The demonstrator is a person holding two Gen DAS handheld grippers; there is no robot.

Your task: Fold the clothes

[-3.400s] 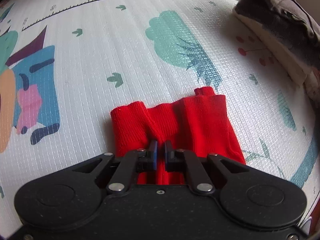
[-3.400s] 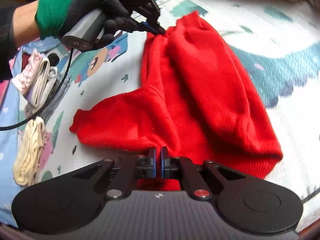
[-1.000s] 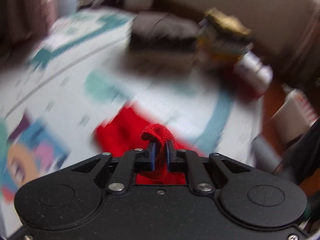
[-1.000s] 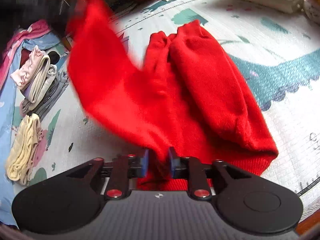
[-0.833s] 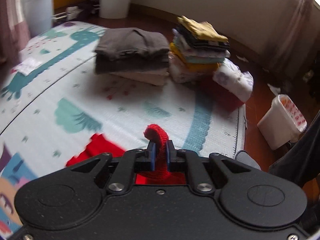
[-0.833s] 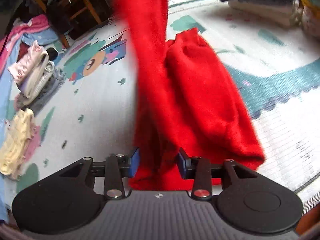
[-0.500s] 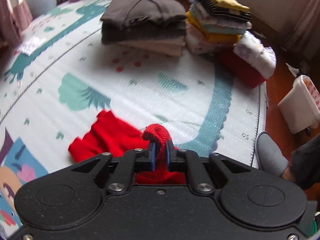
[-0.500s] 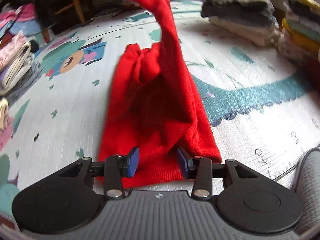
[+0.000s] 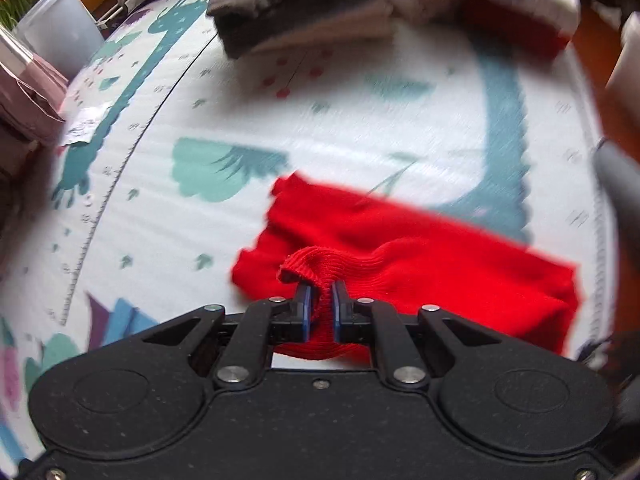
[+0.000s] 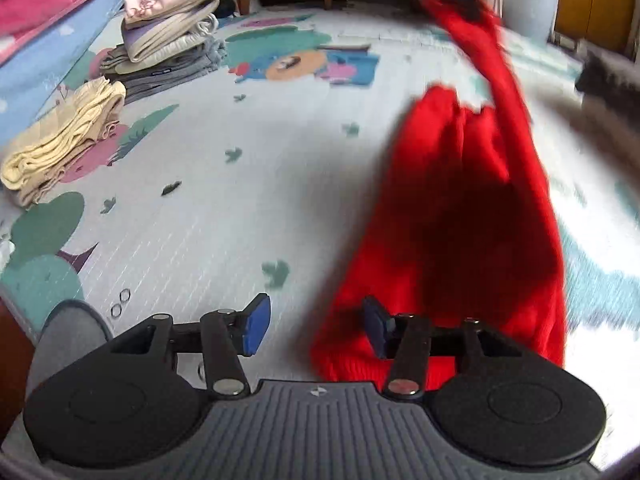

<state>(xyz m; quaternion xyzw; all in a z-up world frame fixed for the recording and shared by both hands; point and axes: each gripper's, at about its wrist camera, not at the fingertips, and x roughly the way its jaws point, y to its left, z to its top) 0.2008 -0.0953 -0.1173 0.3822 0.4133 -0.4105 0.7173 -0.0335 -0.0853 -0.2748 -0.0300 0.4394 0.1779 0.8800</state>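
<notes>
A red knitted sweater [image 9: 420, 256] lies folded on the patterned play mat [image 9: 320, 128]. My left gripper [image 9: 320, 306] is shut on a ribbed cuff of the sweater, whose loop sticks up between the blue pads. In the right wrist view the red sweater [image 10: 460, 216] lies at the right, with one sleeve drawn up toward the top of the frame. My right gripper [image 10: 316, 326] is open wide with nothing between its fingers; its right finger [image 10: 376, 326] sits at the sweater's near hem, its left finger [image 10: 256, 320] over bare mat.
Stacks of folded clothes [image 9: 304, 4] stand at the mat's far side, with a white bucket [image 9: 60, 36] at the far left. Piles of folded garments [image 10: 168, 32] and a cream item [image 10: 60, 144] lie at the left. A grey slipper [image 10: 68, 340] is near my right gripper.
My left gripper has come down lower over the mat with the cuff still in it. My right gripper has opened wider and swung left, so the sweater now lies to its right.
</notes>
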